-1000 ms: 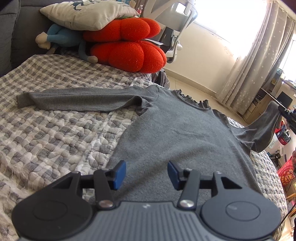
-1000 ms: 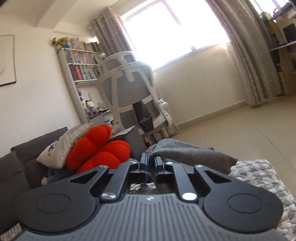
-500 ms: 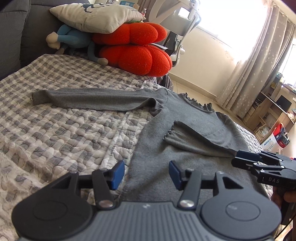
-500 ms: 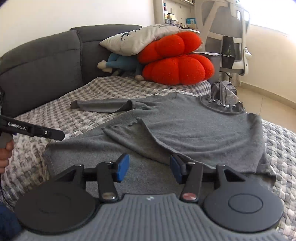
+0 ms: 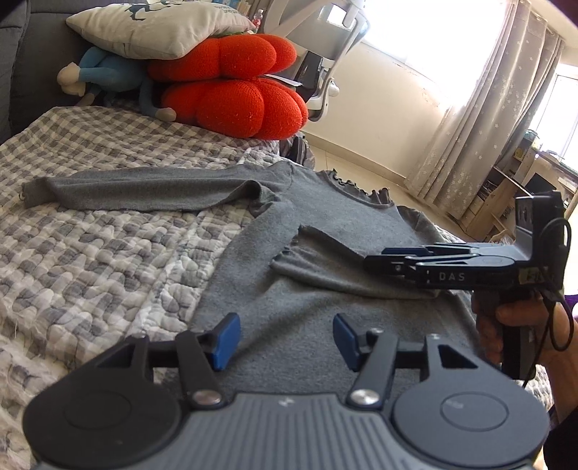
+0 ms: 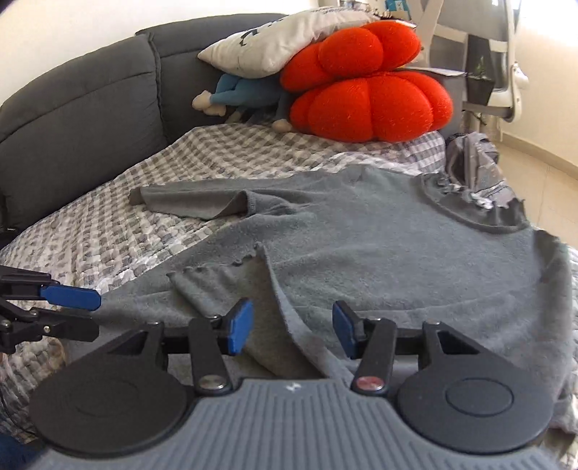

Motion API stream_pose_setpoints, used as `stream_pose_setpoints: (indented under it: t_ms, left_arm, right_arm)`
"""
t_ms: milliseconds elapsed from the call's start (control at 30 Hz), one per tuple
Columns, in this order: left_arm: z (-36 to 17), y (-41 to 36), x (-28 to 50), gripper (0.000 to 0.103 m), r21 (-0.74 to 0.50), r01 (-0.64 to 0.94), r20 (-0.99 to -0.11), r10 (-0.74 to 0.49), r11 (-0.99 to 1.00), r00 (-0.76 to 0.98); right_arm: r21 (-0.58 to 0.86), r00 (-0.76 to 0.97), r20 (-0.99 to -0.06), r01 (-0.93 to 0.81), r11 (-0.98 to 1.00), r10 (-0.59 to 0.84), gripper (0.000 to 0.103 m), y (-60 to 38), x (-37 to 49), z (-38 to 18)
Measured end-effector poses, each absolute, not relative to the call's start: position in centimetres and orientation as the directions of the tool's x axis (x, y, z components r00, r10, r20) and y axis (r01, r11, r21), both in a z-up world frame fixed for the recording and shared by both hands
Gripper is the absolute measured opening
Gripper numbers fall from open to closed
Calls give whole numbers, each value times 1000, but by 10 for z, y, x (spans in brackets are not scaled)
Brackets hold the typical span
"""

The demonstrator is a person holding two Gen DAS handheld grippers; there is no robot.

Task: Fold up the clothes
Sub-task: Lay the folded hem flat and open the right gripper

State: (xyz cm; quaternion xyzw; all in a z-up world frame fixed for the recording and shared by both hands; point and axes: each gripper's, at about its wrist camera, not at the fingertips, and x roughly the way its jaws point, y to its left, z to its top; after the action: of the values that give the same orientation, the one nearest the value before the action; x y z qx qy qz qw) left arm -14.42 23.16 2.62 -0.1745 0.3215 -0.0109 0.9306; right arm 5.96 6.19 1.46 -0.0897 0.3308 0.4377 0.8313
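Note:
A grey long-sleeved sweater (image 5: 307,224) (image 6: 379,246) lies flat on the checked quilt (image 5: 90,253). One sleeve (image 5: 325,260) (image 6: 224,285) is folded across the body; the other sleeve (image 5: 144,195) (image 6: 195,202) stretches out to the left. My left gripper (image 5: 285,332) (image 6: 94,314) hovers over the sweater's lower part, its jaws opening, with nothing pinched between them. My right gripper (image 6: 292,321) (image 5: 383,258) is open just above the folded sleeve, whose edge runs beneath the gap untouched by the pads. A hand (image 5: 516,314) holds its handle.
Two red cushions (image 5: 231,97), a pale pillow (image 5: 159,29) and a blue plush toy (image 5: 108,72) are stacked at the bed's far end against a grey sofa back (image 6: 79,108). A white office chair (image 5: 325,54) and curtains (image 5: 487,108) stand beyond the bed.
The right gripper, earlier shut on the raised sleeve, swung down over the sweater, laid the sleeve across the body and opened. The left gripper's jaws stand a little wider.

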Motion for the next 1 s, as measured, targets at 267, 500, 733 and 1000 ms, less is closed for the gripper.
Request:
stream_pose_setpoints:
  t_ms: [267, 500, 733, 1000]
  left_arm:
    - [24, 249, -151, 59, -357, -111, -593, -133, 928, 794]
    - [25, 246, -156, 60, -361, -66, -582, -169, 930, 796]
    - [31, 233, -136, 61, -327, -39, -586, -170, 944, 792]
    - [20, 221, -88, 61, -340, -62, -631, -179, 939, 755]
  right_arm:
    - [26, 433, -535, -850, 526, 725, 5, 43, -3, 22]
    - [25, 365, -582, -885, 466, 726, 5, 9, -65, 9]
    - [281, 569, -457, -637, 718, 683, 48, -64, -45, 15]
    - [810, 618, -370, -151, 567, 693, 61, -148, 31, -21]
